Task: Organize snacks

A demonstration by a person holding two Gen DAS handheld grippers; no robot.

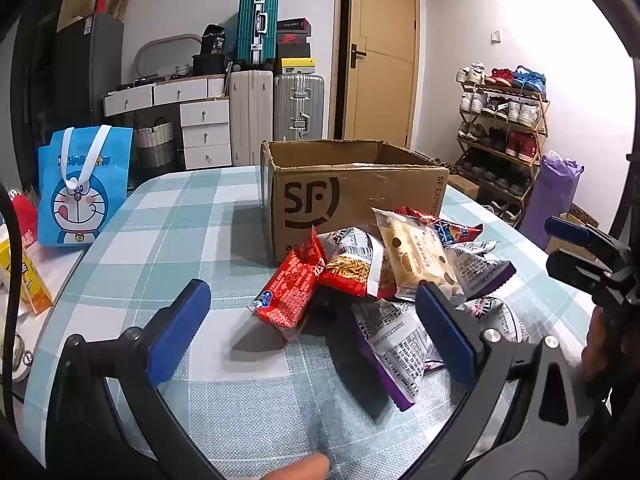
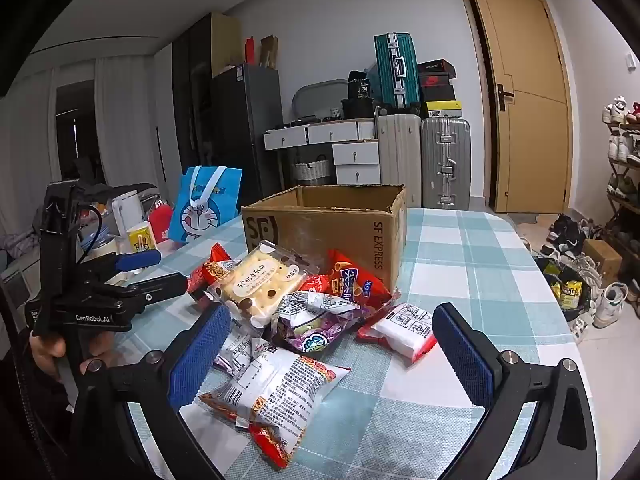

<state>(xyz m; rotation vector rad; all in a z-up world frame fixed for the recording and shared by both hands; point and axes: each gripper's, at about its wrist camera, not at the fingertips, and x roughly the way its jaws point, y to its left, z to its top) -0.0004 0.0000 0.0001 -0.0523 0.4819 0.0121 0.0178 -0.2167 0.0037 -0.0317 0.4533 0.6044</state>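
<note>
A pile of snack packets lies on the checked tablecloth in front of an open SF cardboard box (image 1: 352,196) (image 2: 320,220). It holds a red packet (image 1: 290,292), a cream biscuit pack (image 1: 416,256) (image 2: 260,280), a purple packet (image 2: 316,320), a white-and-red packet (image 2: 400,330) and a noodle packet (image 2: 276,392). My left gripper (image 1: 316,334) is open and empty, just short of the pile; it also shows in the right wrist view (image 2: 160,270). My right gripper (image 2: 332,354) is open and empty over the pile's near side; it also shows at the left wrist view's right edge (image 1: 568,240).
A blue Doraemon bag (image 1: 86,188) (image 2: 206,204) stands at the table's left side, with a yellow carton (image 2: 140,238) and a kettle (image 2: 126,208) near it. Suitcases, drawers and a door are behind the table. A shoe rack (image 1: 504,128) stands to the right.
</note>
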